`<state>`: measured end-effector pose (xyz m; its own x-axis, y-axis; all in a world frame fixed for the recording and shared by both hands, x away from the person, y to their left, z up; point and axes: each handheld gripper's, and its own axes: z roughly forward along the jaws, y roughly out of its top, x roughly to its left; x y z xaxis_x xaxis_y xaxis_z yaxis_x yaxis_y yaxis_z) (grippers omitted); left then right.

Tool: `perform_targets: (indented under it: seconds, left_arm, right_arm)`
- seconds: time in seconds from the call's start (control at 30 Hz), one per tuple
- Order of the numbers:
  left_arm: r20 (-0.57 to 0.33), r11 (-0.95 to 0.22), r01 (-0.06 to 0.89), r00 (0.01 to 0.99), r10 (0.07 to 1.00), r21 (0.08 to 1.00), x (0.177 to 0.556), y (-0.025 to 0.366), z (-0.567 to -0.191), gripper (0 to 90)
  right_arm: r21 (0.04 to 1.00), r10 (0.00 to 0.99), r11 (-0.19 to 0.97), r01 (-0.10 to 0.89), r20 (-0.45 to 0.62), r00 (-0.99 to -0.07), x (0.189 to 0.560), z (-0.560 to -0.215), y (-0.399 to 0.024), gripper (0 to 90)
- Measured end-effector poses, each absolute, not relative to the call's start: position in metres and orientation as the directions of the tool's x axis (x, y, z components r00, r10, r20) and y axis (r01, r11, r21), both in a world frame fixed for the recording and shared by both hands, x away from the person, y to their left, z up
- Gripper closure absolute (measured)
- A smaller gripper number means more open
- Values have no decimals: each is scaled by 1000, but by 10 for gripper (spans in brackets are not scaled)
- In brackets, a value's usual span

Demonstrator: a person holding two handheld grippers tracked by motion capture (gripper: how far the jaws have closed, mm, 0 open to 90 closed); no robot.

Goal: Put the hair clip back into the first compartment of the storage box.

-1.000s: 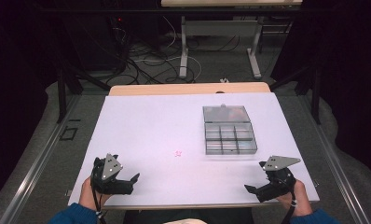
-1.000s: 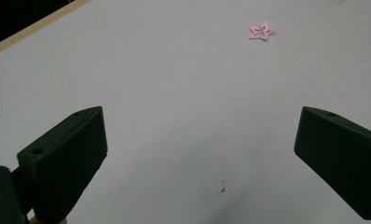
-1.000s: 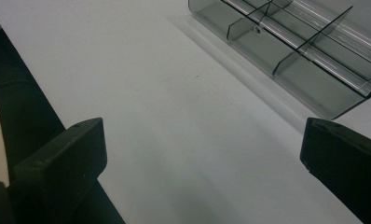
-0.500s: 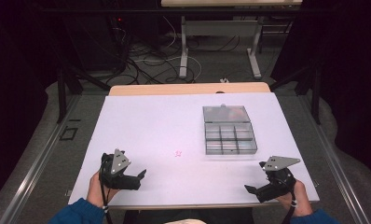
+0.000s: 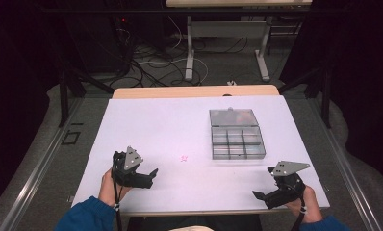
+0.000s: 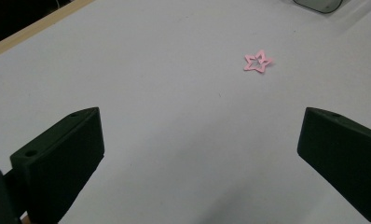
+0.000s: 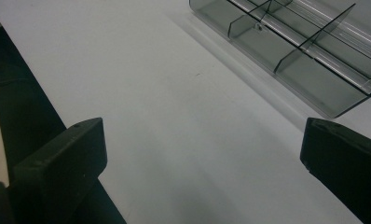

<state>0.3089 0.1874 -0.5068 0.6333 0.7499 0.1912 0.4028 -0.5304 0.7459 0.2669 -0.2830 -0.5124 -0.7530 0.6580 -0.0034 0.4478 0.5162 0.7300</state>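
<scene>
White tabletop [image 5: 146, 125] in a dark room, cables and desk legs on the floor behind it. Nothing has been picked up yet: the small flat pink star-shaped cutout [image 5: 184, 158] lies loose on the tabletop, and the clear grey plastic compartment box [image 5: 236, 134] sits with its lid open. I can't make out any contents in the compartments.

Left gripper [image 5: 150, 176]: low over the near edge of the tabletop, held in the person's left hand [image 5: 110, 185], angled toward the middle. Its fingers [image 6: 58, 158] are spread wide with nothing between them. In the left gripper view the pink star [image 6: 257, 61] lies ahead of the fingers, off toward the right-hand one, clearly apart from both tips. My read: this is the approach to the star, grasp not started.

Right gripper [image 5: 259, 196]: near the front right corner, in the person's right hand [image 5: 302, 204], pointing left along the near edge. Fingers [image 7: 62, 161] likewise wide apart and empty. In the right gripper view the box [image 7: 309, 51] sits beyond and to the right of the fingers, no contact.

Left to do, as I judge it: close in on the star, pinch it (thin and flat, so likely fiddly to lift off the surface), carry it to the box. Essentially all of the job is ahead.
</scene>
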Motion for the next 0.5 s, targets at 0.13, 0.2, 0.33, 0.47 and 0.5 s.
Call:
perform_targets:
  seconds: [0.13,0.2,0.33,0.47,0.5]
  left_arm:
    - [180,-526,408,637,750,747,314,181,-508,6]
    - [183,-526,404,637,749,748,317,178,-508,6]
    - [186,-533,404,640,746,744,322,171,-509,6]
    - [177,-533,405,649,740,742,328,161,-511,6]
    - [182,-538,404,650,738,740,329,159,-511,6]
  right_arm:
    - [731,660,513,449,-1,-752,267,-513,-283,1]
    - [730,660,515,448,-5,-751,267,-513,-282,1]
    - [718,659,524,458,0,-752,267,-512,-282,1]
    - [726,654,524,446,-7,-756,268,-513,-281,1]
    - [723,649,530,442,-10,-761,269,-513,-281,1]
